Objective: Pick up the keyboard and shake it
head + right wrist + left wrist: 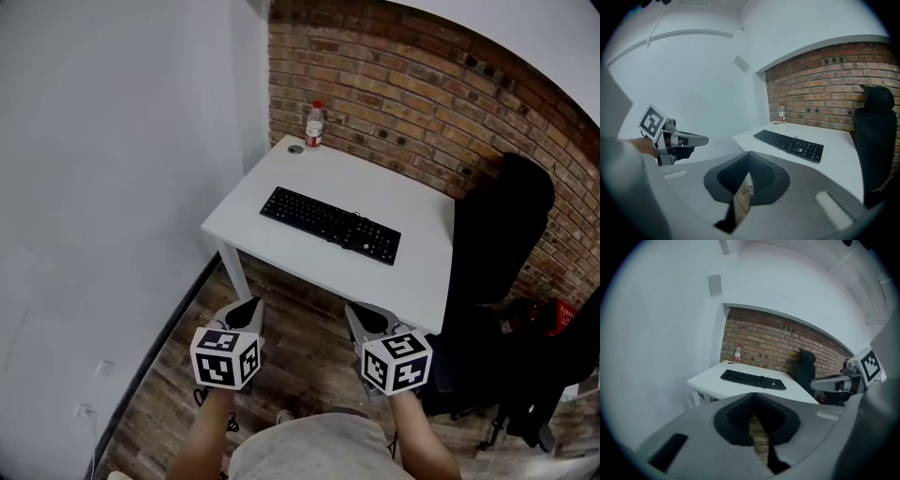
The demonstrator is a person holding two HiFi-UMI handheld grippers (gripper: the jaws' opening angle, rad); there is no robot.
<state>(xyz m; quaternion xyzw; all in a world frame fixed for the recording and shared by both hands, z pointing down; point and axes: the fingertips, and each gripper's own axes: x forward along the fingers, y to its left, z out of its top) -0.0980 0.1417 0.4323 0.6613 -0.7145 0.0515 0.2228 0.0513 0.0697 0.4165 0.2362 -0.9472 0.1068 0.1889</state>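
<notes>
Approach to the table (412, 281), seen from the head camera. The keyboard (330, 226) lies flat across the middle of the table, set at a slant to its near edge, untouched. A loose cord (797, 149) rests on the keys toward the end nearer the chair (497, 234), which stands just beside the table's right edge. A bottle (314, 125) stands at the table's far corner, against the brick wall.

The left gripper (250, 304) and the right gripper (355, 312) hang side by side short of the table's near edge, over the floor. Each has its jaws pressed together with nothing between them, as each gripper's own view confirms.

Likely hazards, judged from this layout:
- Jaws that arrive at the table unopened would push the keyboard toward the far edge instead of taking it.
- The keyboard is thin and lies flush on the table, so a lower jaw may fail to get under it and may pinch keys instead.
- A hold at only one end, or two uneven holds, could let the keyboard twist or slip once shaking begins.
- The cord could fly off or snag.
- A wide swing could strike the bottle or the chair.
</notes>
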